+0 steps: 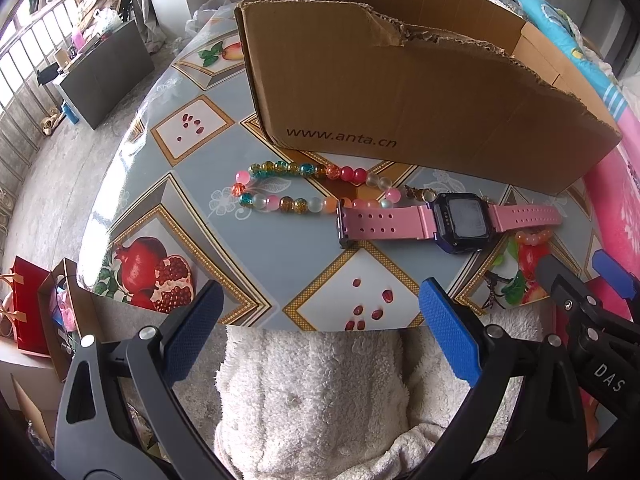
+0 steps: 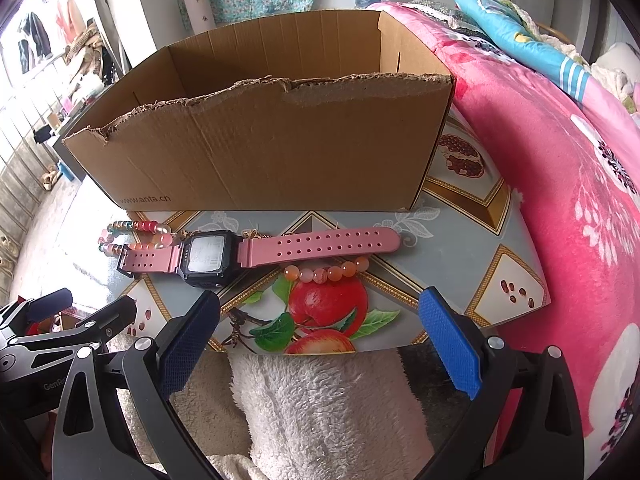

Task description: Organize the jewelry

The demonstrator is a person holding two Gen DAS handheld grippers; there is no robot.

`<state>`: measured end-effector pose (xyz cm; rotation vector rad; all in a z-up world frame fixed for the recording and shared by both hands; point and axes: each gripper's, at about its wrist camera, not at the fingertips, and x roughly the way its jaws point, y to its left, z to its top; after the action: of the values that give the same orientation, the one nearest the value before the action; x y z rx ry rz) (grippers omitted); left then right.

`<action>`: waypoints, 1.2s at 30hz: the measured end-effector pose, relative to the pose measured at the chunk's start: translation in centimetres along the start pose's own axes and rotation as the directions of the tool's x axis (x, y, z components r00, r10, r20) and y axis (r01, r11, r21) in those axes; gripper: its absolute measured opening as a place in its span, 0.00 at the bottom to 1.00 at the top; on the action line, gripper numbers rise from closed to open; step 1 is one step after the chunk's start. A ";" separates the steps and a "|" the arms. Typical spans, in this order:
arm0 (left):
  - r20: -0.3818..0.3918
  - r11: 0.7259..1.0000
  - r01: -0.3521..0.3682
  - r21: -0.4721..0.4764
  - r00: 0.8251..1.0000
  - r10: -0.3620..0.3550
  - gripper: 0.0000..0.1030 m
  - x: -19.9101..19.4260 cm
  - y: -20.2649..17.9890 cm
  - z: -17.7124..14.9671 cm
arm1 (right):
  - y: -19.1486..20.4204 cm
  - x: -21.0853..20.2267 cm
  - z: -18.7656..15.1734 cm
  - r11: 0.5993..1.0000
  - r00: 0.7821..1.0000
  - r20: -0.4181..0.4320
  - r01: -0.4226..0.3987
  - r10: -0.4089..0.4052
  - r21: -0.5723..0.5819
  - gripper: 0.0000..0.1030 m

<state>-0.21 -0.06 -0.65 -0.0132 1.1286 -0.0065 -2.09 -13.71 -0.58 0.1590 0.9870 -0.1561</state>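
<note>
Lying flat on the fruit-patterned table (image 1: 280, 256), the pink-strapped watch (image 1: 460, 220) stretches sideways just in front of the cardboard box (image 1: 400, 92), its dark square face up and both strap ends extended. In the right wrist view the same watch (image 2: 208, 258) sits left of centre, its long perforated strap running toward the right.

A multicoloured bead bracelet (image 1: 304, 188) lies in a flattened loop beside the watch's buckle end, touching or nearly touching the strap, between the watch and the box. A small gold-coloured piece (image 1: 420, 194) shows behind the watch face, too small to tell apart. A shorter string of orange and pink beads (image 2: 326, 272) rests on the near side of the long strap, partly tucked under it, above a printed apple.

The box, open at the top with a torn front edge, bears the print "www.anta.cn" and stands at the back of the table; its inside looks bare as far as the right view shows.

Both tools hover at the table's near edge above a fluffy white fabric (image 1: 312, 400). The left gripper (image 1: 320, 320) has its blue pads spread wide with nothing between them. The right gripper (image 2: 320, 332) is likewise wide apart and holds nothing. A pink flowered blanket (image 2: 560, 184) lies to the right of the table.
</note>
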 end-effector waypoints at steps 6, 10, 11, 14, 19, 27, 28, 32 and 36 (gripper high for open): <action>-0.001 1.000 0.001 0.000 1.000 -0.001 0.92 0.1 0.0 0.0 | 0.0 0.0 0.0 1.000 1.000 0.001 0.001 -0.001 0.001 0.94; 0.000 1.000 0.002 0.001 1.000 -0.002 0.92 0.1 0.0 -0.1 | 0.0 0.0 -0.1 1.000 1.000 0.002 0.004 -0.004 0.002 0.94; -0.001 1.000 0.000 0.001 1.000 0.000 0.92 0.1 0.0 0.0 | 0.0 0.0 -0.1 1.000 1.000 0.002 0.005 -0.005 0.002 0.94; 0.000 1.000 0.002 -0.001 1.000 -0.002 0.92 0.2 0.1 -0.2 | 0.1 0.1 -0.1 1.000 1.000 0.002 0.008 -0.008 0.002 0.94; 0.018 1.000 0.014 0.011 1.000 -0.014 0.92 0.1 0.4 -0.1 | 0.0 0.0 -0.1 1.000 1.000 0.009 0.014 -0.014 0.006 0.94; 0.095 0.997 0.067 0.038 0.993 -0.070 0.92 -0.8 1.6 -0.1 | -0.1 -0.6 -0.2 0.999 0.998 0.065 -0.022 0.024 -0.034 0.94; 0.112 0.996 0.074 0.040 0.991 -0.078 0.92 -1.0 1.9 -0.2 | 0.1 -0.9 -0.2 0.998 0.995 0.089 -0.029 0.035 -0.063 0.94; 0.203 0.989 0.139 0.060 0.968 -0.148 0.92 -1.9 3.3 -0.2 | 1.4 -1.8 0.1 0.977 0.983 0.164 -0.051 0.085 -0.206 0.90; 0.259 0.966 0.255 0.049 0.931 -0.259 0.92 -2.4 4.7 -0.1 | 2.5 -1.0 0.6 0.940 0.976 0.118 -0.140 0.184 -0.310 0.75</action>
<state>-1.37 4.69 1.38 -0.1451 0.8532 -0.2412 -1.67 -11.29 0.72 -0.0501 0.8367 0.1342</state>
